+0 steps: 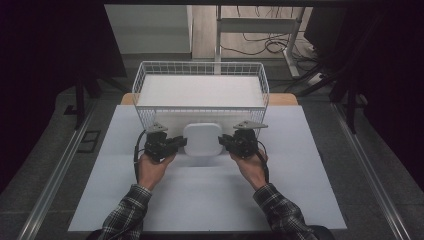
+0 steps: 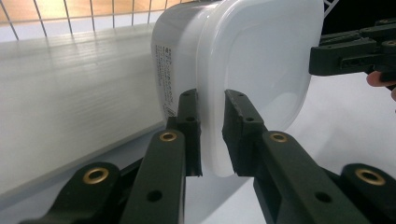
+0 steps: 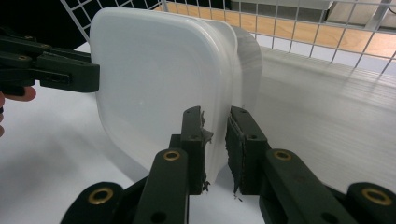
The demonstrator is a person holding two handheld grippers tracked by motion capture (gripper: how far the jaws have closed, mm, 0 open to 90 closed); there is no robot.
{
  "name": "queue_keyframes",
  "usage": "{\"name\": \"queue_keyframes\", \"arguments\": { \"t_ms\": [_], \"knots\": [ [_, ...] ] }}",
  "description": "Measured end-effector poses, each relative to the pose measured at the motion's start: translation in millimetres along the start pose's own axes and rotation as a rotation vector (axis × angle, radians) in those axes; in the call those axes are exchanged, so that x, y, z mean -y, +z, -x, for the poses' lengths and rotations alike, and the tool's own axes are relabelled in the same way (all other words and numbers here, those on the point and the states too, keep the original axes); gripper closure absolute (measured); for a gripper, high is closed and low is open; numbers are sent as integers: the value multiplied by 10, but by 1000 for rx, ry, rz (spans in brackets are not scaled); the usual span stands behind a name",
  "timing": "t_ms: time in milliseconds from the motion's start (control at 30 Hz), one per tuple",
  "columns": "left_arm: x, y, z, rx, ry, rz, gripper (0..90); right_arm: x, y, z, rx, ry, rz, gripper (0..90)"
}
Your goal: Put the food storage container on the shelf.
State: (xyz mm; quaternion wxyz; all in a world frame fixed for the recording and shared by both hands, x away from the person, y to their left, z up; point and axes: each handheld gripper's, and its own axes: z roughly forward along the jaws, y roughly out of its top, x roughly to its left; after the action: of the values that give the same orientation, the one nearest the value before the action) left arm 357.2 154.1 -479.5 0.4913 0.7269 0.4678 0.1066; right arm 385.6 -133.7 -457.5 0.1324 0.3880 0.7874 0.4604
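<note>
Left gripper [image 1: 181,143] clamped on the left rim of a white box [image 1: 202,139], jaws narrowed to a slim gap with the lid's edge pinched between the pads. Same grip seen close in the left gripper view: left gripper [image 2: 212,133] biting the near rim of the box [image 2: 252,70], body of the box to the left of the jaws, lid face to the right. Right gripper [image 2: 355,51] beyond, at the far rim.

Right gripper [image 1: 223,142] clamped likewise on the opposite rim, jaws nearly together with the rim between the pads. In the right gripper view, right gripper [image 3: 215,149] pinching the box [image 3: 154,79] at its near edge, lid face to the left of the jaws, body to the right; left gripper [image 3: 65,70] across at the far rim.

Box held between the two grippers, lid up in the high view, just in front of a wire basket [image 1: 145,80], above a white mat [image 1: 210,200]. Basket wall [image 2: 74,11] close behind the box, past the jaws; same mesh [image 3: 327,32] beyond the right jaws. White panel [image 1: 200,90] lying inside the basket.
</note>
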Motion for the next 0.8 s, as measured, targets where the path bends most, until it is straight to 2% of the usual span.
{"name": "queue_keyframes", "arguments": {
  "t_ms": [400, 467, 600, 733, 800],
  "knots": [
    [24, 155, -119, -23, -28, -14, 764, 21, 166, 60, 11, 18, -25, 761],
    [18, 174, -137, -11, -44, -2, 762, 21, 194, 72, 18, 22, -25, 752],
    [-5, 199, -147, -14, -33, 11, 753, 15, 221, 123, 13, 27, -12, 735],
    [-9, 261, -141, -34, -5, 7, 712, 5, 267, 134, 24, 11, -17, 696],
    [-1, 276, -154, -31, -11, 22, 691, 11, 292, 148, 24, 16, -17, 683]
  ]
}}
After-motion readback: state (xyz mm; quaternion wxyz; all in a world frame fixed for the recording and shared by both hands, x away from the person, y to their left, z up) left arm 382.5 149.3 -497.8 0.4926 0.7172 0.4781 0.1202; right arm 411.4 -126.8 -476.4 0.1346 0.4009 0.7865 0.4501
